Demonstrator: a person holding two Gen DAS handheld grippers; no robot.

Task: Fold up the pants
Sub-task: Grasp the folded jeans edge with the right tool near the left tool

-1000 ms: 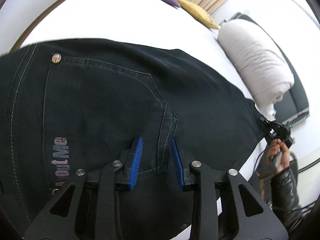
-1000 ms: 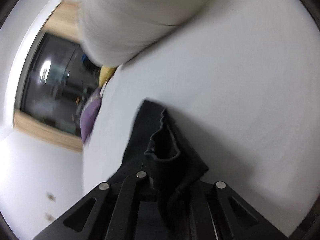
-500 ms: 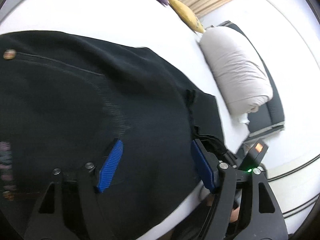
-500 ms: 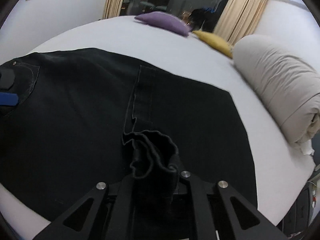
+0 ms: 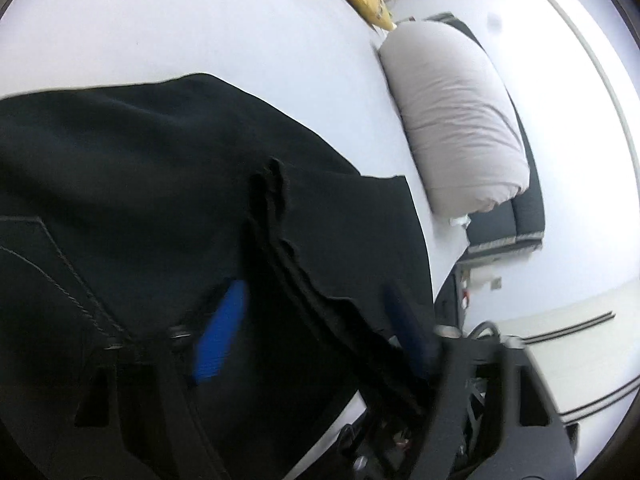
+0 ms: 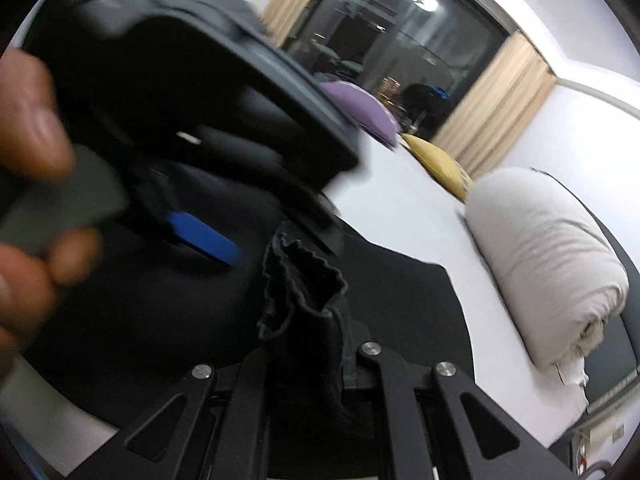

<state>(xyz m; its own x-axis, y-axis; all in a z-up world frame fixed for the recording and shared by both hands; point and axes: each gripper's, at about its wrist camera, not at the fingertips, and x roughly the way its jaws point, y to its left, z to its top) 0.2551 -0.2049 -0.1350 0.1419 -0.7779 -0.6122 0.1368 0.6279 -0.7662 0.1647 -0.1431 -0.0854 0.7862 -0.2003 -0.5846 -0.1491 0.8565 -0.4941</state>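
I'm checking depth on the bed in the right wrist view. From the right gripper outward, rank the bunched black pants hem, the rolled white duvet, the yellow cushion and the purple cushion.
1. Bunched black pants hem: clamped in the right gripper, centre.
2. Rolled white duvet: right side of the bed.
3. Yellow cushion: beyond the duvet's far end.
4. Purple cushion: farthest, by the dark window.

One pair of black pants [image 5: 168, 184] is spread over one white bed [image 5: 200, 20]. Two grippers are in play: the left gripper [image 5: 316, 332] and the right gripper [image 6: 308, 344]. Up at one o'clock are two small cushions, one purple cushion [image 6: 360, 108] and one yellow cushion [image 6: 436, 160]. At three o'clock lies one rolled grey duvet [image 6: 548, 256]. One hand [image 6: 28, 160] shows at nine o'clock.
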